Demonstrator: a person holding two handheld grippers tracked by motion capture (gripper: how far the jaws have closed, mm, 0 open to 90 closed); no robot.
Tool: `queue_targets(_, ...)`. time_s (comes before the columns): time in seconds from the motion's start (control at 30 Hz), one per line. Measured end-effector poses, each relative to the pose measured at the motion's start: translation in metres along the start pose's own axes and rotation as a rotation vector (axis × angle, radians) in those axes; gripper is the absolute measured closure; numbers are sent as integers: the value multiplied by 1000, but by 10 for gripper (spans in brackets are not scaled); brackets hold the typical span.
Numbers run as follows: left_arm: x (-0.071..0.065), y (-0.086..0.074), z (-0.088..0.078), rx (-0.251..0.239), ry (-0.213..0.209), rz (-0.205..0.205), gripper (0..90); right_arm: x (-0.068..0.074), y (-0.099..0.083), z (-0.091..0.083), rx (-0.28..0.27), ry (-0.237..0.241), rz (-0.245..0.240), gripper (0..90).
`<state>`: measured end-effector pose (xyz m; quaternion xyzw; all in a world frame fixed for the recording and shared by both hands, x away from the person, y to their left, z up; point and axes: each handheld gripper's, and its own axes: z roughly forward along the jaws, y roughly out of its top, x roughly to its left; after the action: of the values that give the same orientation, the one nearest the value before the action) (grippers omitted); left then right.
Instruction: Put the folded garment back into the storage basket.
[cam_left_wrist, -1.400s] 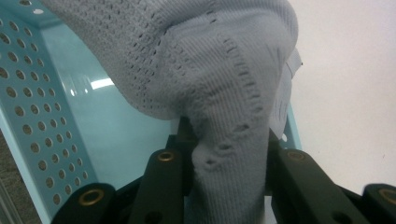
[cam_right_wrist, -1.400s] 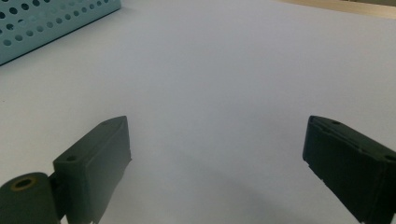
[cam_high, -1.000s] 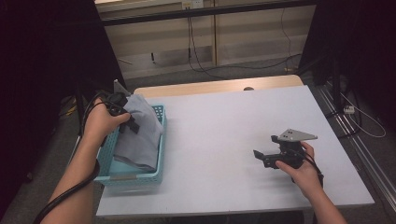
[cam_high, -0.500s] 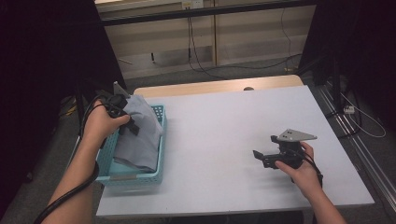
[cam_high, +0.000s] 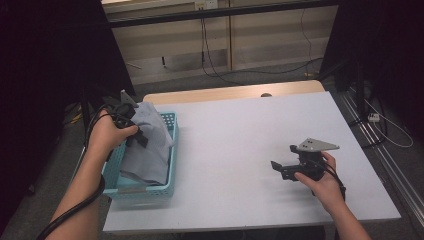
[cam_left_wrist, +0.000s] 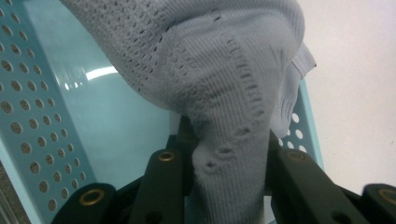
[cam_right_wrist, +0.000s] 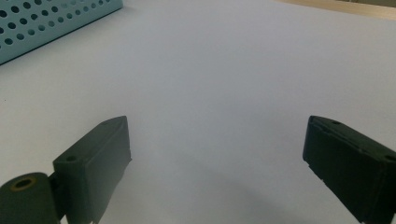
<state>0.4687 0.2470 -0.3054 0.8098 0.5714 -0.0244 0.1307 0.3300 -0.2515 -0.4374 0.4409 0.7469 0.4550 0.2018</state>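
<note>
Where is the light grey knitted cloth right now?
In the high view, the light grey knitted cloth is at the table's left, pinched by the left gripper and draping into the teal perforated plastic basket.

Knitted grey cloth (cam_left_wrist: 224, 84), glossy perforated plastic basket (cam_left_wrist: 42, 116)

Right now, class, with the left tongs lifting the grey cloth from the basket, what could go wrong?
1. The left tongs pinch one bunched fold of the grey cloth; it might slip free.
2. The hanging cloth could drag on the basket rim and tip or shift it.
</note>
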Motion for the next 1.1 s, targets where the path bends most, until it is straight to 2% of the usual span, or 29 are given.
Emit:
queue_targets(0.3, 7, -7, 3, 21, 12, -12, 725, 0, 0, 0, 0, 0, 0, 70)
queue_targets(0.47, 6, -11, 7, 27, -3, 0, 725, 1, 0, 1, 0, 0, -2, 70)
queue_targets(0.63, 4, -16, 9, 15, -20, -5, 725, 0, 0, 0, -1, 0, 2, 70)
queue_targets(0.77, 3, -19, 8, 2, -29, -9, 724, 1, 0, 1, 1, 1, 0, 70)
queue_targets(0.87, 2, -21, 7, 11, -43, -3, 725, 2, 0, 1, 2, 4, -3, 70)
queue_targets(1.1, 2, -22, 16, 14, -39, -9, 723, 3, 0, 2, 2, 5, -5, 70)
